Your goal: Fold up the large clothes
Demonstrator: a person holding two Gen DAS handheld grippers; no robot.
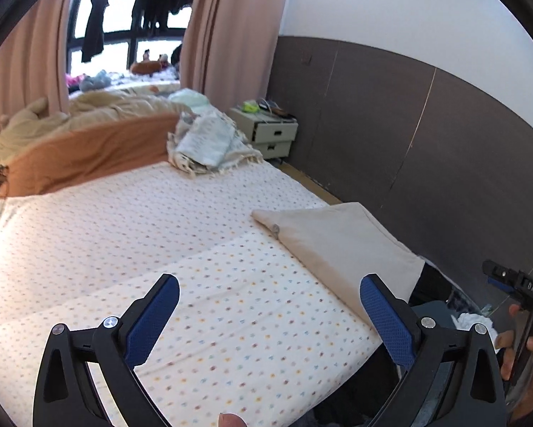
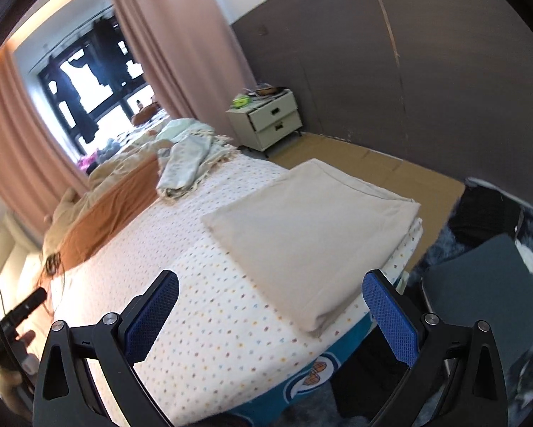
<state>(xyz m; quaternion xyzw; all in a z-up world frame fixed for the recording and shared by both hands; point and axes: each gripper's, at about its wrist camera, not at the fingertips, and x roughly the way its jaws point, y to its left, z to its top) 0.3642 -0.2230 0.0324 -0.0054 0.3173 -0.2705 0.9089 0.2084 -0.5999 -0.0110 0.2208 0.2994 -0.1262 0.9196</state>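
Lying flat near the right edge of the bed, the folded beige cloth [image 2: 312, 235] forms a tidy rectangle, its thick folded edge turned toward the near side. It rests on the dotted sheet [image 2: 209, 320], which covers the mattress; in the left wrist view the same cloth [image 1: 341, 245] sits at the right, past the right finger of that tool.

The right gripper [image 2: 270, 315] hangs above the near part of the bed with its jaws spread wide and nothing between the blue pads [image 2: 149, 316]. The left gripper [image 1: 268, 316] is likewise spread wide and empty over the dotted sheet [image 1: 124, 220]. Neither tool touches the cloth. A hand [image 1: 522, 352] grips the other tool at the right edge of the left wrist view.

Farther along the bed lies a rumpled pale fringed blanket [image 2: 191, 163], and left of it an orange and tan duvet [image 2: 106, 206]. A cream bedside cabinet [image 2: 270, 121] with two drawers stands beyond the far right corner of the bed, against the dark wall panel [image 2: 373, 53]. Pink curtains [image 2: 181, 46] frame a window [image 2: 88, 89] with dark clothes hanging in it.
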